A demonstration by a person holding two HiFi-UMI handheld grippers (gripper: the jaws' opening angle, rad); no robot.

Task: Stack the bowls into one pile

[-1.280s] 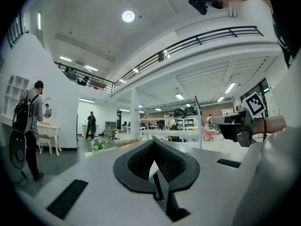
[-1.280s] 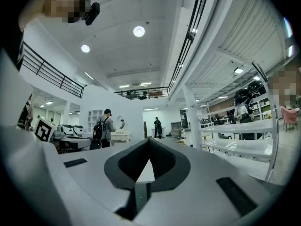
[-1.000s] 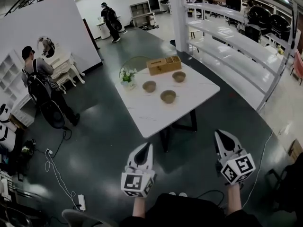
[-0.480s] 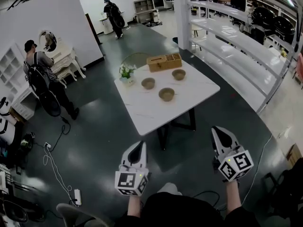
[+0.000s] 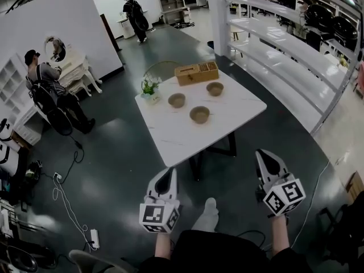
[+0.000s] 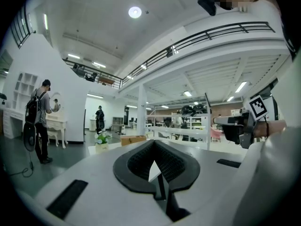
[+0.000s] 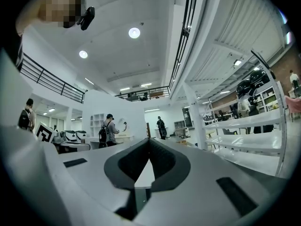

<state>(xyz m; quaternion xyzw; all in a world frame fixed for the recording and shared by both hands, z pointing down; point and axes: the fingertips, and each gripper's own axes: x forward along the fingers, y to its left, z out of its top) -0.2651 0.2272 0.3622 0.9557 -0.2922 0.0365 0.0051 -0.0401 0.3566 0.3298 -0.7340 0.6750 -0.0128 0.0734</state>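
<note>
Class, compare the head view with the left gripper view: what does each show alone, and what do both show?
Head view only: the three bowls, standing apart from one another, seen from above. Left gripper view only: the round ceiling lights overhead. Both: the potted plant, the wooden box and the person with backpack.

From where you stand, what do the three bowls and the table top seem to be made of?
The bowls look like wood or bamboo, perhaps tan ceramic: an even matte brown with no shine. The table top looks like white laminate or stone: smooth and pale. From this far I cannot be sure.
</note>
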